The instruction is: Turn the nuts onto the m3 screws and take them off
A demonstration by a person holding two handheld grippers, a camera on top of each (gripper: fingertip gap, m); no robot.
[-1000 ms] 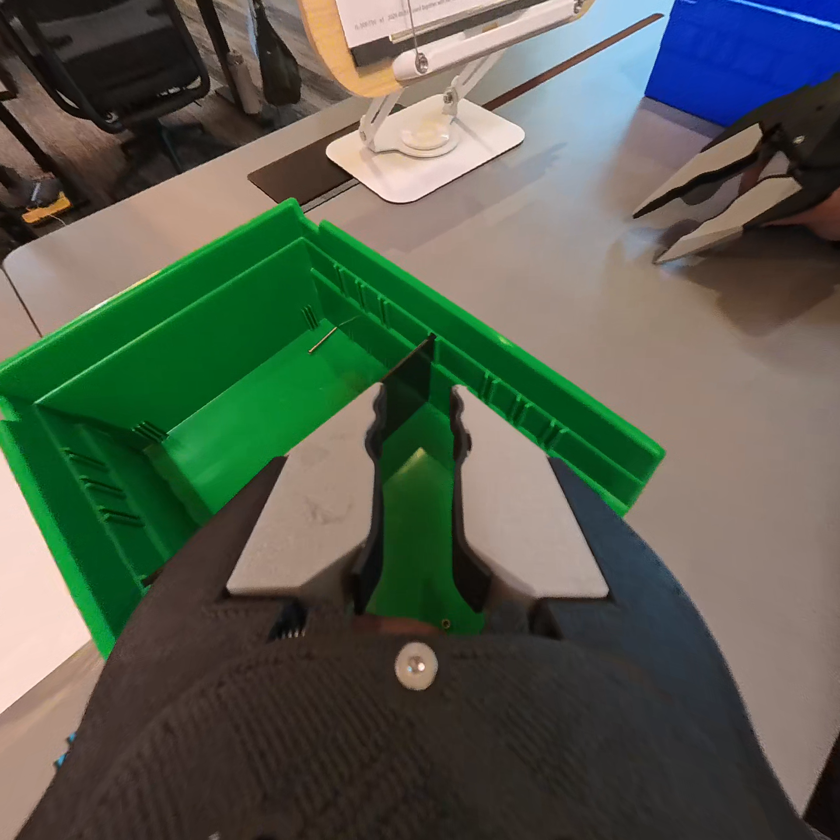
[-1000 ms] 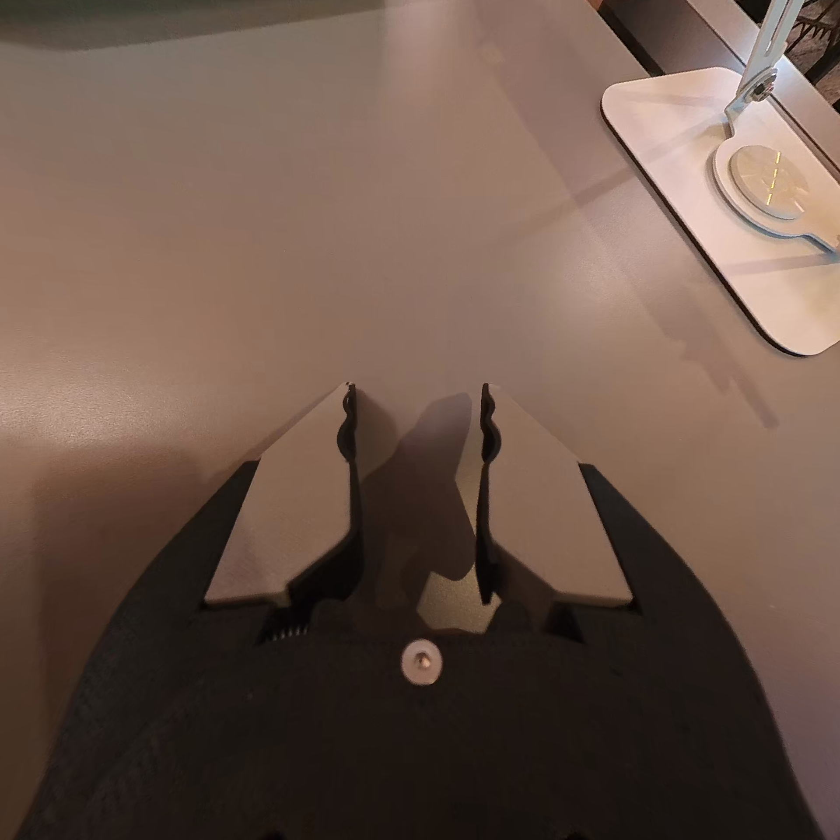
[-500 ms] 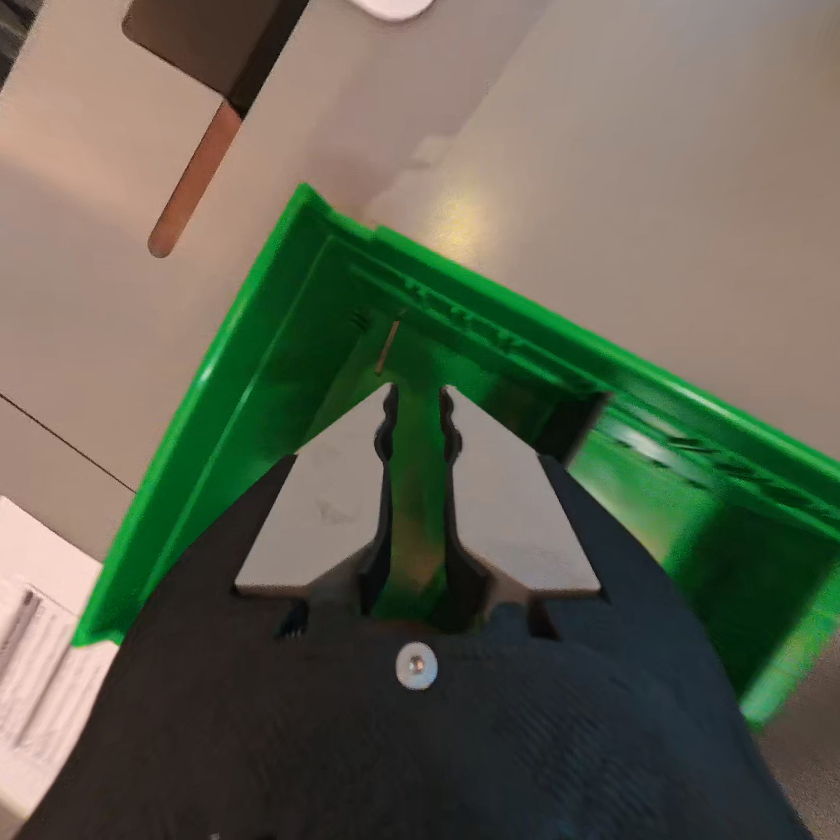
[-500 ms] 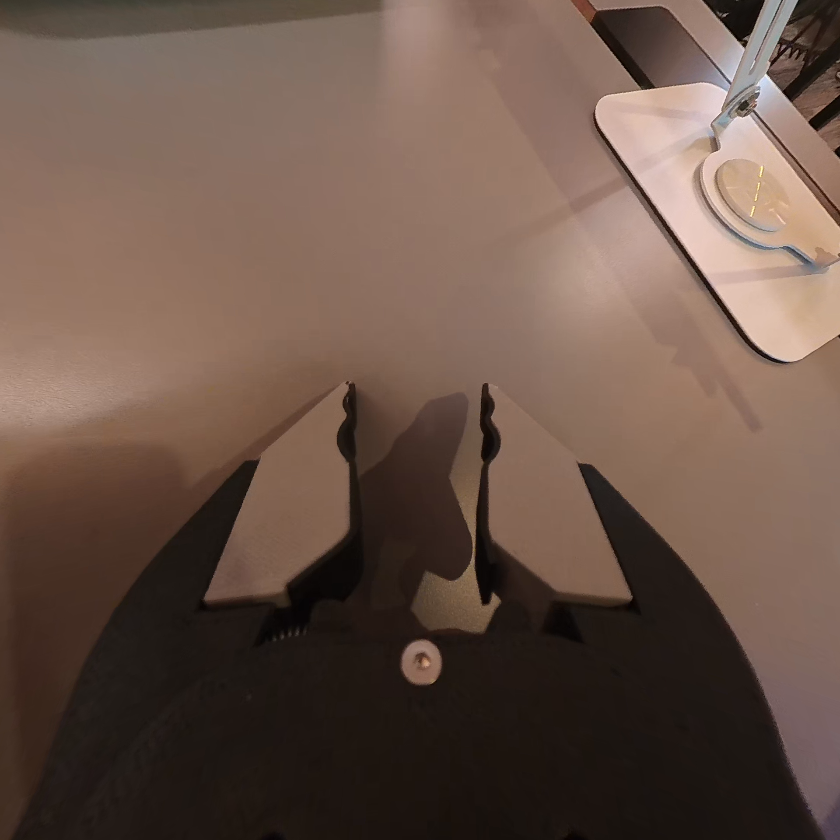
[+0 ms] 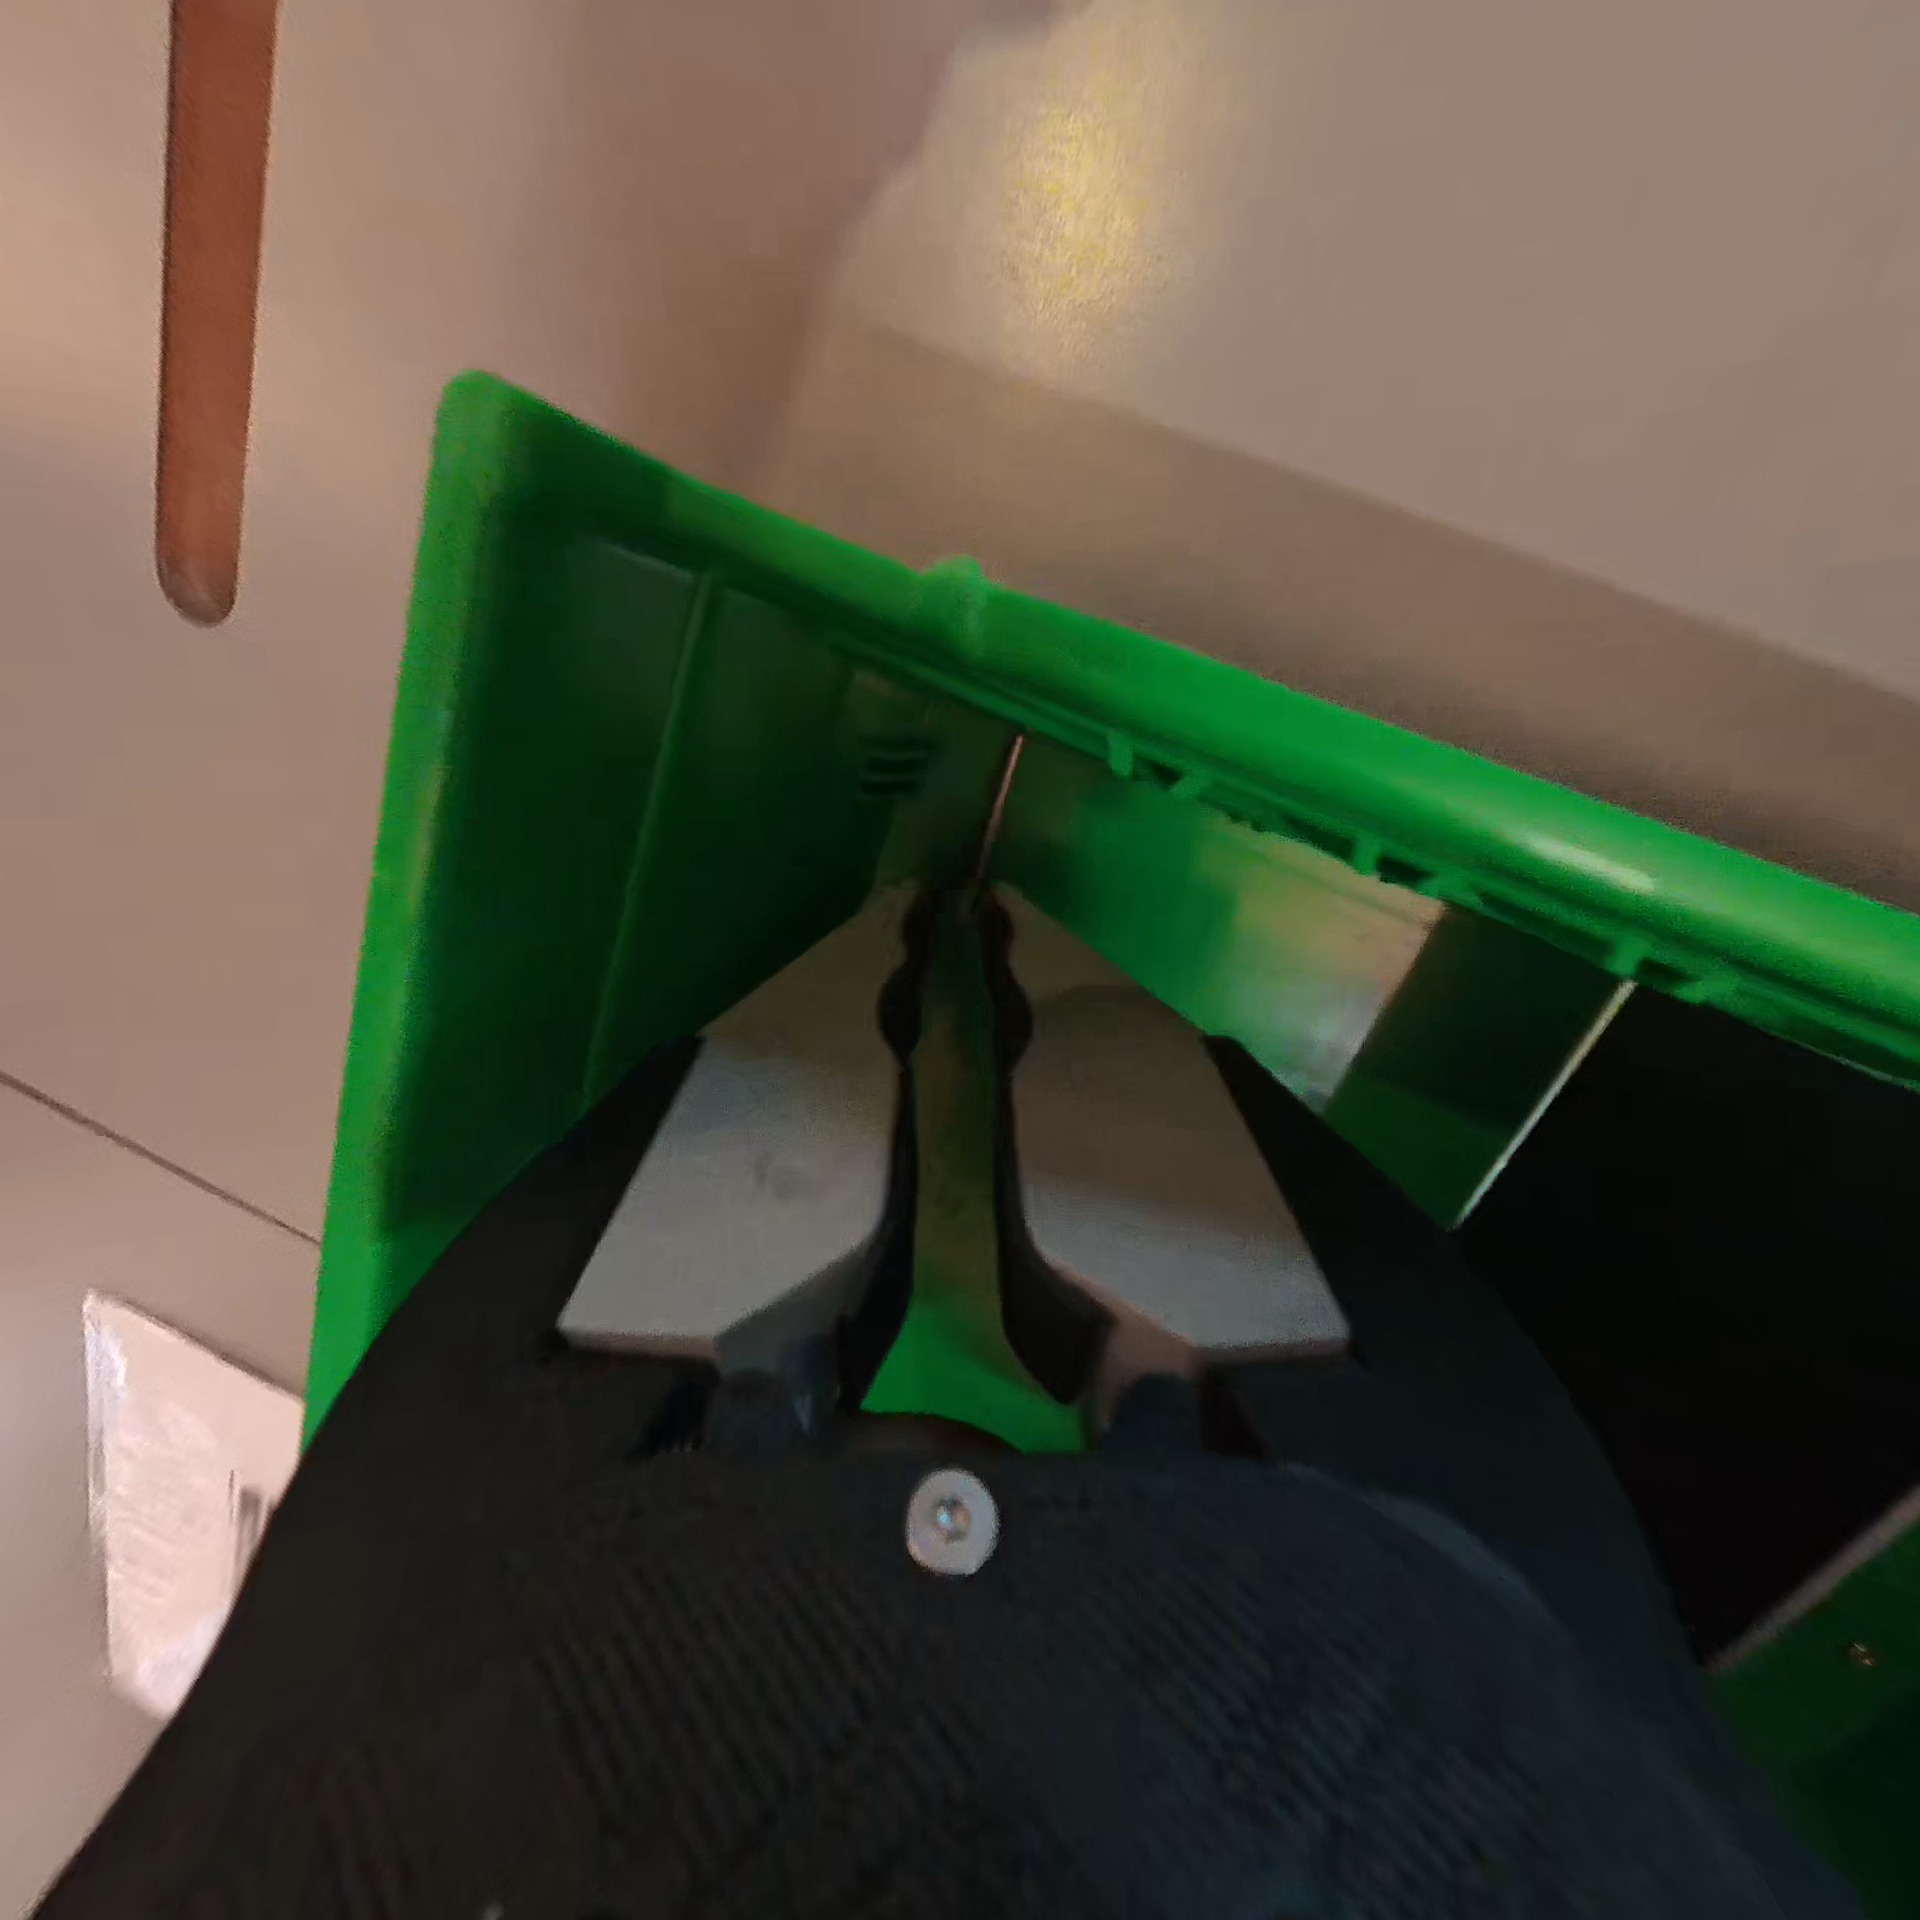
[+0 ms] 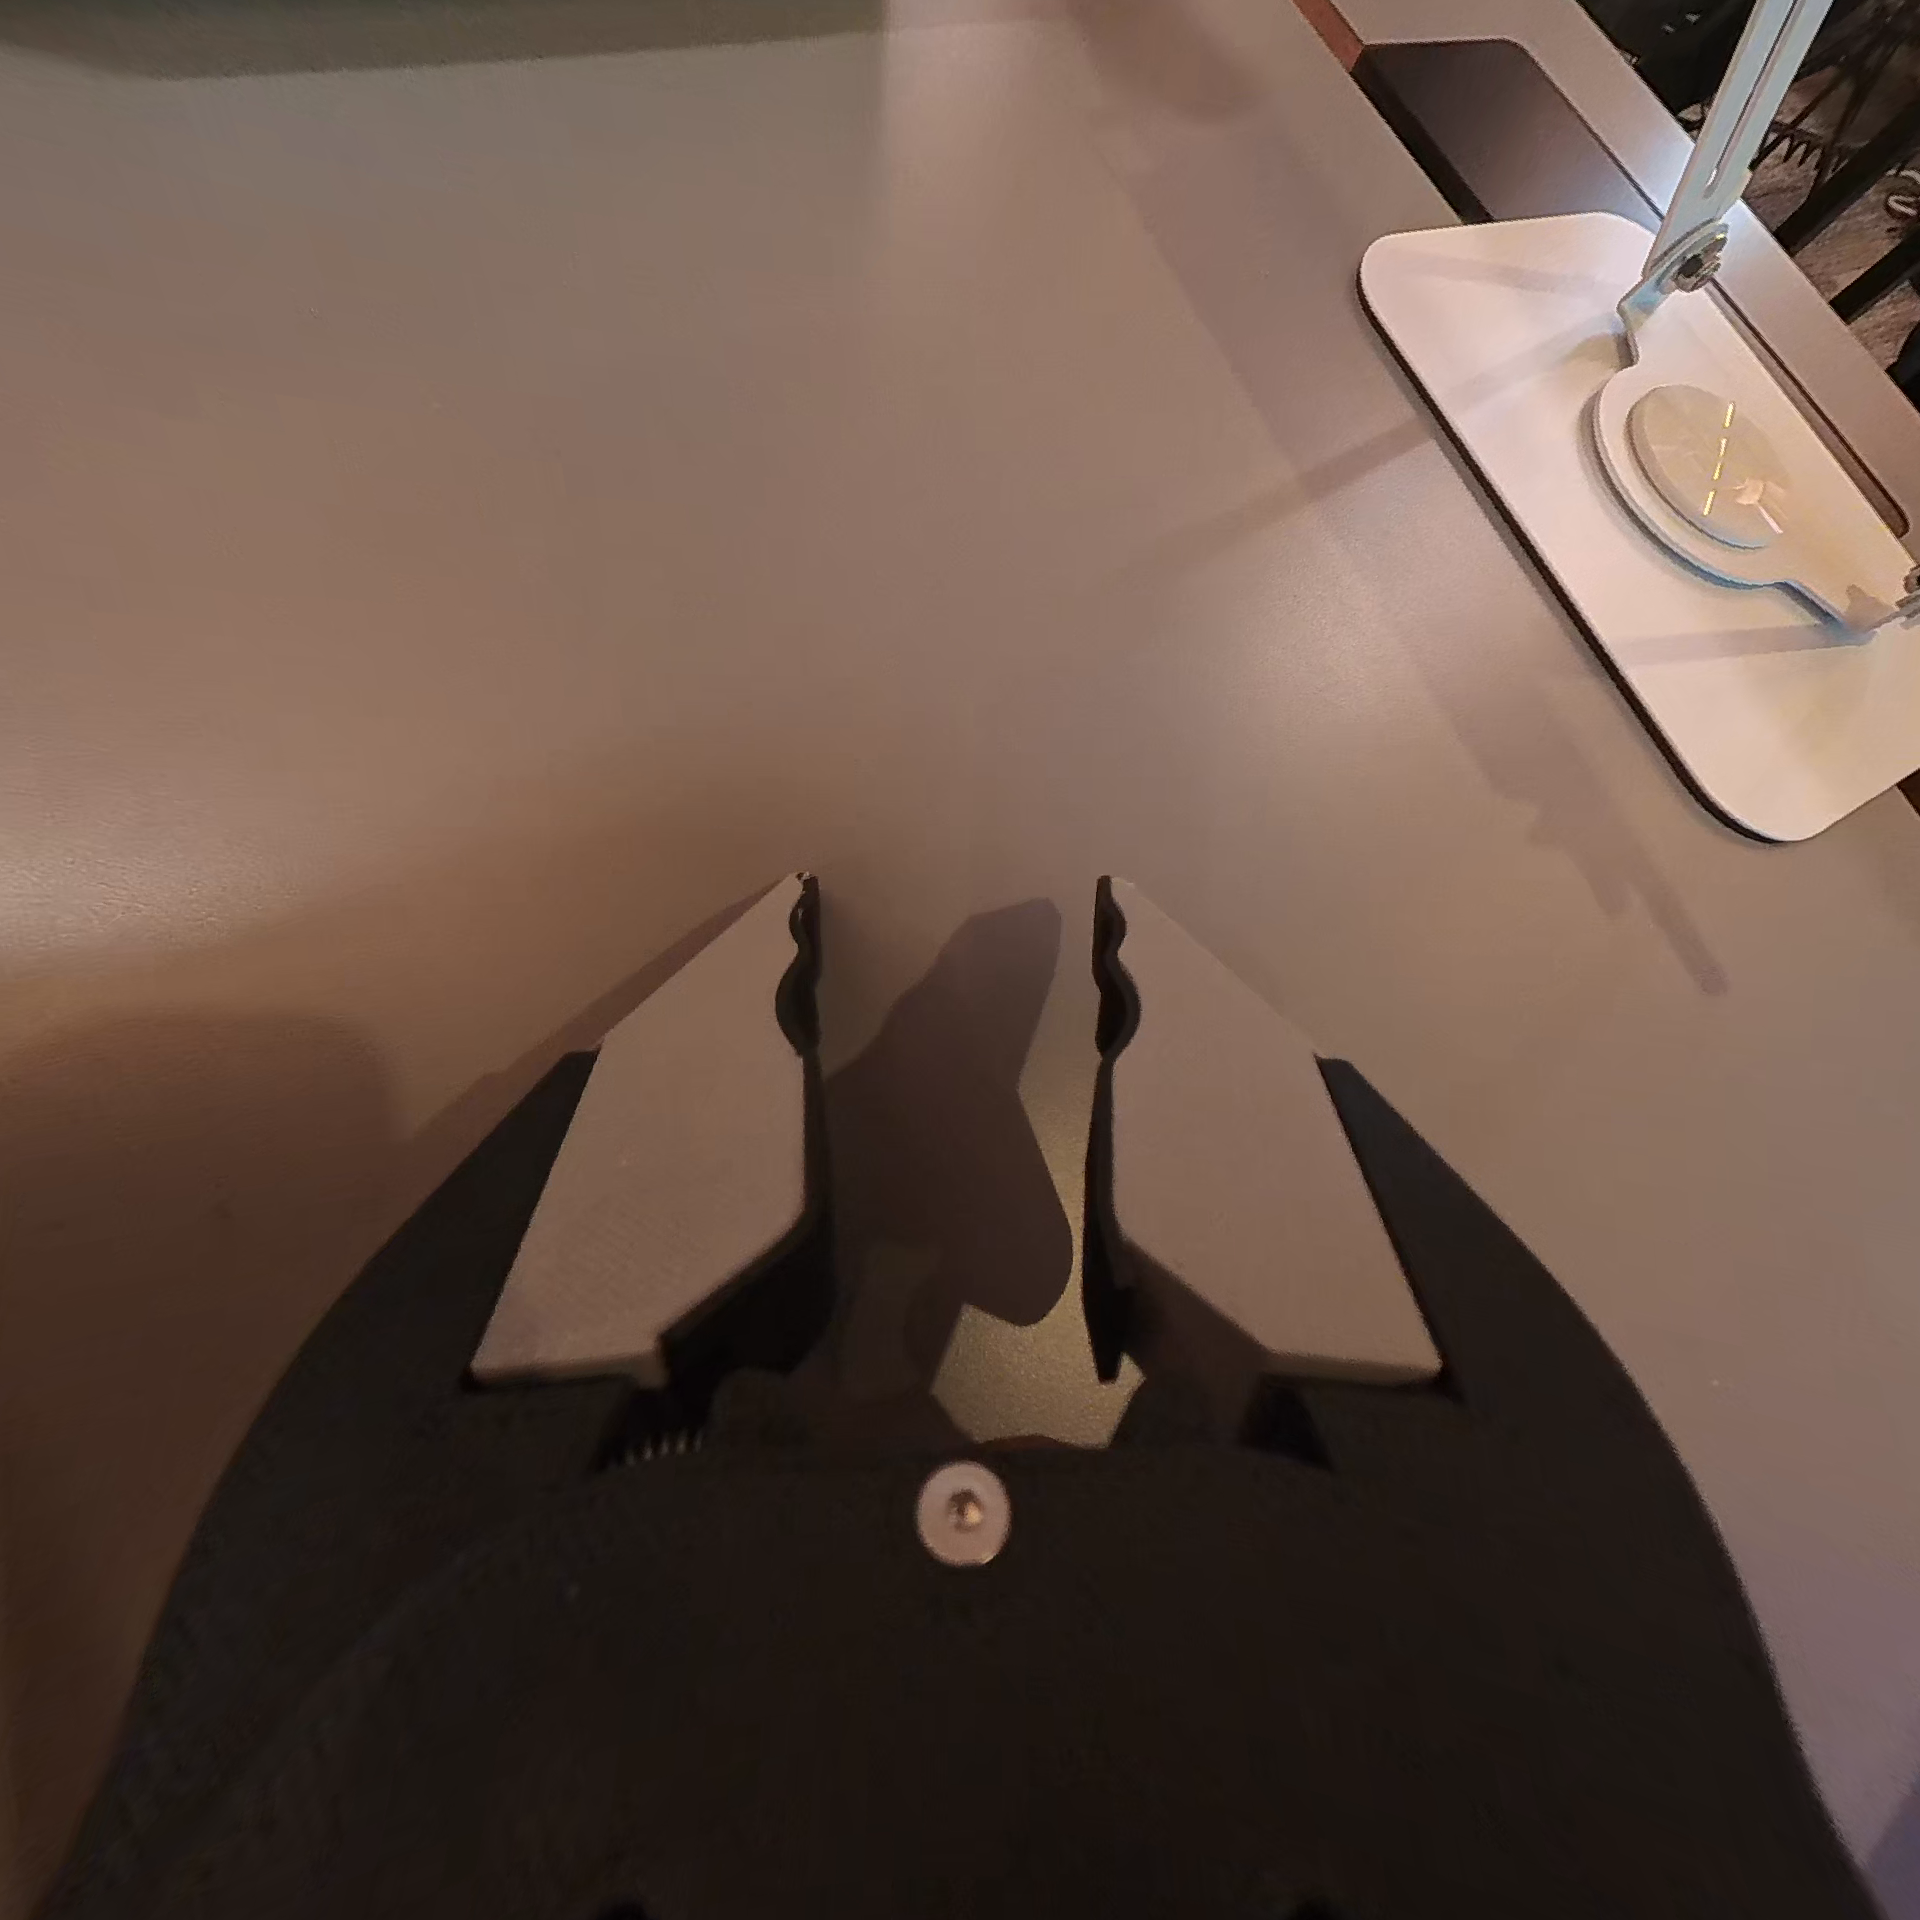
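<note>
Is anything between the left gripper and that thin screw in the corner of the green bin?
Nothing visible blocks it. The left gripper is already inside the green bin, its narrowly parted tips right at the lower end of the thin screw, which lies along the bin's inner corner. Blur hides whether they touch.

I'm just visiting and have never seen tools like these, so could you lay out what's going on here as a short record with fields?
left gripper: reaching into the green bin, jaws narrowed to a slim gap
target: a thin metal screw lying in the bin's far corner, just beyond the fingertips; contact unclear through blur
bin divider: dark panel to the right of the left gripper
right gripper: open, empty, over bare grey table
nearby: white stand base at the table's right
nuts: none visible
</note>
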